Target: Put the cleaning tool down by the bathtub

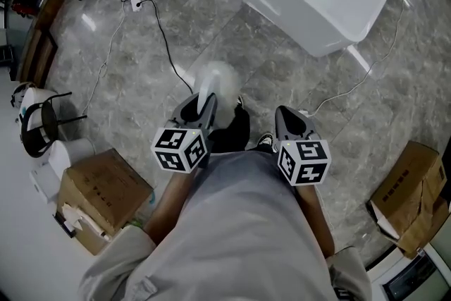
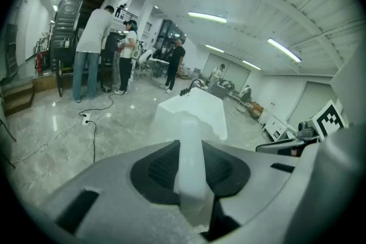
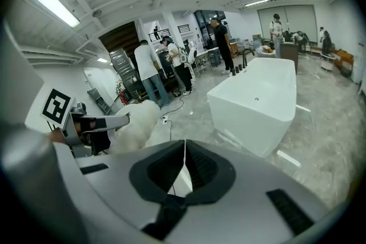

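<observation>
One bathtub (image 1: pixel 324 0), one seemingly fluffy tool (image 1: pixel 213 83)

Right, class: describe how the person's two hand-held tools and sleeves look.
The left tool and right tool each have a smooth grey shell with dark ribbed pads, and each carries a cube of black-and-white square markers. The sleeves are light grey-beige.
</observation>
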Demonstrator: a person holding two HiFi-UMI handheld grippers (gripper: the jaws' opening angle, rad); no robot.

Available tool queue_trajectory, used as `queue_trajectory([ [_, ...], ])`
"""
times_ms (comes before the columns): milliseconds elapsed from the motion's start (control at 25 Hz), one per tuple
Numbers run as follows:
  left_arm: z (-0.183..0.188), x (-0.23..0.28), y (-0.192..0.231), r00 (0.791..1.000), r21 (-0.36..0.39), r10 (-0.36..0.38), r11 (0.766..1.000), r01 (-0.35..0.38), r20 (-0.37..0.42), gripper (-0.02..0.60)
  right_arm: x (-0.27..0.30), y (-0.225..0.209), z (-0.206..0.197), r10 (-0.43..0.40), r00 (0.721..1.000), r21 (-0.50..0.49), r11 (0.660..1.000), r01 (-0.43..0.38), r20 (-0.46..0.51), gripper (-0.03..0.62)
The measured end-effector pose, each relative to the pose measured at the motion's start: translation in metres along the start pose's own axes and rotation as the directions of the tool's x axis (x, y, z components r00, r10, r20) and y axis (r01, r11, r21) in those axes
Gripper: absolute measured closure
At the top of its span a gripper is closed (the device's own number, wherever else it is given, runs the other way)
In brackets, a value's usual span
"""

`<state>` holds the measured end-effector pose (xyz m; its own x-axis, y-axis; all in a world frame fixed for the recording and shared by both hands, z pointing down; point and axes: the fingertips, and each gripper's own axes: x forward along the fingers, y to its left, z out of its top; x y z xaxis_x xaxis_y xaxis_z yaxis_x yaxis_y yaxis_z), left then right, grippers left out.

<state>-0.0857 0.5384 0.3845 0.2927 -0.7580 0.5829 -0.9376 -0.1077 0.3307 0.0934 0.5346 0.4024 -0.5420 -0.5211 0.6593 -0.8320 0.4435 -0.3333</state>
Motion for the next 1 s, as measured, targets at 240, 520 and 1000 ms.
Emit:
queue_trajectory([
  [240,0.034,0.02,0.03,0.999,-0.019,-0.024,1.0,0.025,0.042,0.493,0.035,0.014,0.04,0.013,1.0,-0.024,1.0,-0.013,0.0,0.582],
  [520,0.073,0.032,0.064,0.995,-0.033,-0.039,0.999,0.042,0.093,0.494,0.066,0.039,0.084,0.022,1.0,-0.09,0.996,-0.021,0.011,0.582],
  [1000,0.107,0.042,0.096,0.989,-0.025,-0.113,0.993,0.116,0.097,0.494,0.105,0.057,0.117,-0.005,1.0,-0.079,0.997,0.006,0.015,0.582],
])
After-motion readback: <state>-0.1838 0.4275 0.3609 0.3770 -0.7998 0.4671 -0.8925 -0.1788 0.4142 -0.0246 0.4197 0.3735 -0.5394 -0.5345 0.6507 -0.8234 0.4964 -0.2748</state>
